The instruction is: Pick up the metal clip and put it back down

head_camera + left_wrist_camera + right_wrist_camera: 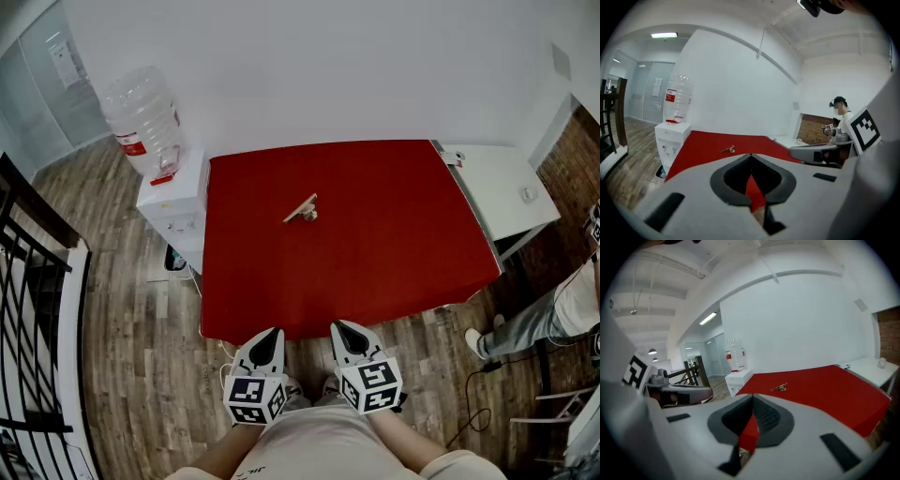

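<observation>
The metal clip [302, 210] lies on the red table [394, 244], a little left of its middle and towards the far side. It shows small in the left gripper view [728, 150] and in the right gripper view [779, 388]. My left gripper [272, 334] and right gripper [340, 327] hang side by side just off the table's near edge, close to my body. Both are well short of the clip. Each has its jaws together with nothing held [751, 155] [752, 397].
A white water dispenser [176, 202] with a large bottle [141, 117] stands against the table's left side. A white side table [506, 187] adjoins its right side. Another person's leg [525, 323] is at the right. A black railing [37, 281] runs along the left.
</observation>
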`<state>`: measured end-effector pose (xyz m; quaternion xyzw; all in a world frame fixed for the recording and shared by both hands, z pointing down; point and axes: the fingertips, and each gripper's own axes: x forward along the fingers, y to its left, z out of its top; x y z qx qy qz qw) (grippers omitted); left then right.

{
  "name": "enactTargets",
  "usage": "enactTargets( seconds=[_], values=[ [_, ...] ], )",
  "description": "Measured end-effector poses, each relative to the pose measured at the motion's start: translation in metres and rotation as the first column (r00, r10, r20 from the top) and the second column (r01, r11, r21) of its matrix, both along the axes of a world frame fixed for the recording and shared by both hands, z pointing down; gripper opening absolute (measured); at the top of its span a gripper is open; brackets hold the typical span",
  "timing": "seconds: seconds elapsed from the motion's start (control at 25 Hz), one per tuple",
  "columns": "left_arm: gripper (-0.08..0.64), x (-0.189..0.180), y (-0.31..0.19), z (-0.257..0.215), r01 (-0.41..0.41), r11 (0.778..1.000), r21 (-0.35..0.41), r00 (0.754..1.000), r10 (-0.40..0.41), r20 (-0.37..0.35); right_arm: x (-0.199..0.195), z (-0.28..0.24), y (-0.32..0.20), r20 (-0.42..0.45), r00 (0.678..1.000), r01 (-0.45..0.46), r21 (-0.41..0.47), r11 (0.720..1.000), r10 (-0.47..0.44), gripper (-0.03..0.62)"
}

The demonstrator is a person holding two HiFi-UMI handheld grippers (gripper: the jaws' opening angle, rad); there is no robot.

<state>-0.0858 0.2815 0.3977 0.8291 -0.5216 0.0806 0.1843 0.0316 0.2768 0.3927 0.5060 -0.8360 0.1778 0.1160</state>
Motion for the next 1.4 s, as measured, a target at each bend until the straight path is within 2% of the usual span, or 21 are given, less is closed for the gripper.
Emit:
enactTargets(
  seconds=[0.4,0.72,0.96,1.12,1.4],
  values=[
    [0.006,-0.029,-0.003,0.001,-0.025,1.000,0.006,1.000,0.025,-0.017,-0.026,-0.009,-0.004,-0.031,0.999,-0.036,0.030,0.999,0.037,0.005],
    [0.006,-0.032,-0.022,0.009,-0.039,0.999,-0.012,0.999,0.039,-0.017,-0.024,-0.002,-0.023,-0.037,0.998,-0.053,0.017,0.998,0.053,0.005],
    [0.006,-0.030,-0.062,0.014,-0.001,1.000,-0.018,1.000,0.001,-0.001,-0.016,0.005,-0.068,-0.019,0.999,-0.029,0.016,0.999,0.029,0.005],
    [0.006,-0.017,-0.101,0.012,0.027,0.999,-0.017,0.999,-0.028,-0.040,-0.002,0.004,-0.112,-0.007,1.000,-0.009,0.029,1.000,0.009,0.005],
    [0.006,0.008,-0.179,0.001,0.076,0.997,0.009,0.997,-0.075,-0.019,0.022,-0.005,-0.192,-0.003,0.999,0.050,0.054,0.997,-0.050,0.005]
  ],
)
